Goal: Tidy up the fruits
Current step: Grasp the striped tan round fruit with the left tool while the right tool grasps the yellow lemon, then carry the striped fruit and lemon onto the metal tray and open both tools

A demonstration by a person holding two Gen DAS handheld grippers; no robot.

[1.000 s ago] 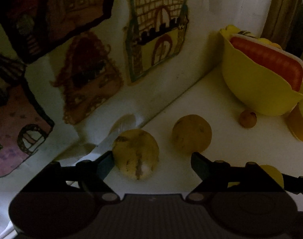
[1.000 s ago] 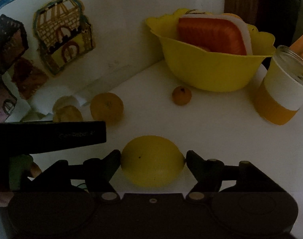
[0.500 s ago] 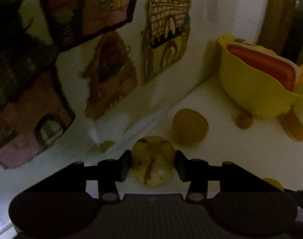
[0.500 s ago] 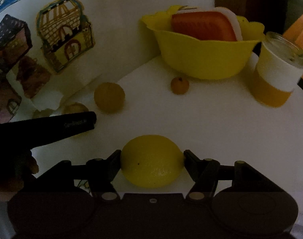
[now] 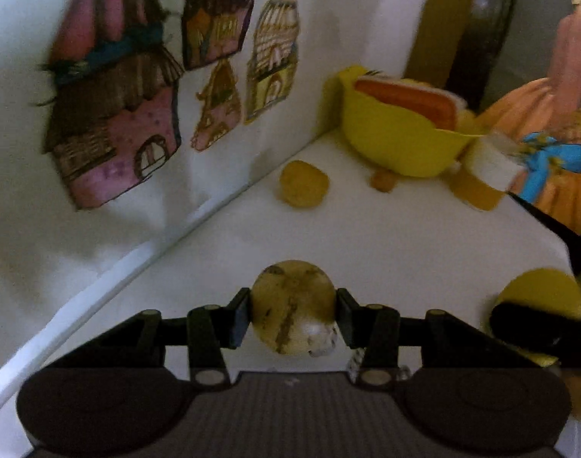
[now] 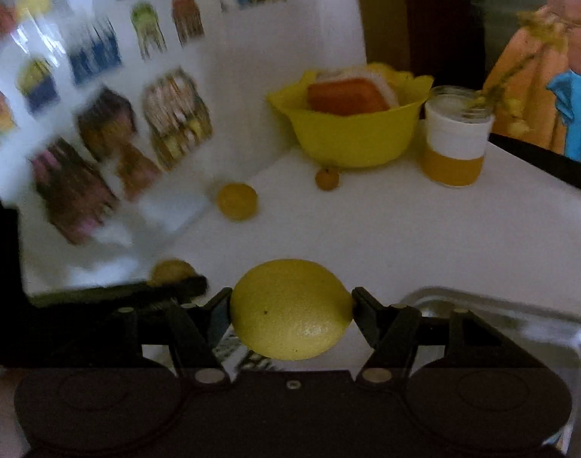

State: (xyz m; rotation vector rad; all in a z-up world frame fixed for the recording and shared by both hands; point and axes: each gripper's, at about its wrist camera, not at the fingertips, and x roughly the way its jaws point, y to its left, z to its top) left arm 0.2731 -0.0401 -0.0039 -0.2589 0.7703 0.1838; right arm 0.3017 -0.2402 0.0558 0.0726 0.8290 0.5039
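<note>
Right wrist: lemon [image 6: 290, 309] clamped, long axis crosswise between jaws.

Cut-out drawings of houses [image 5: 115, 129] are stuck across the white wall [image 5: 328, 30] that rises from the far edge of the white tabletop [image 6: 424, 236]. A jar [image 6: 456, 135] wrapped in a white band over an orange one stands just right of the bowl, with a dried yellow sprig [image 6: 527, 49] leaning out of it. Orange and blue cloth [image 6: 550, 87] hangs behind.
</note>
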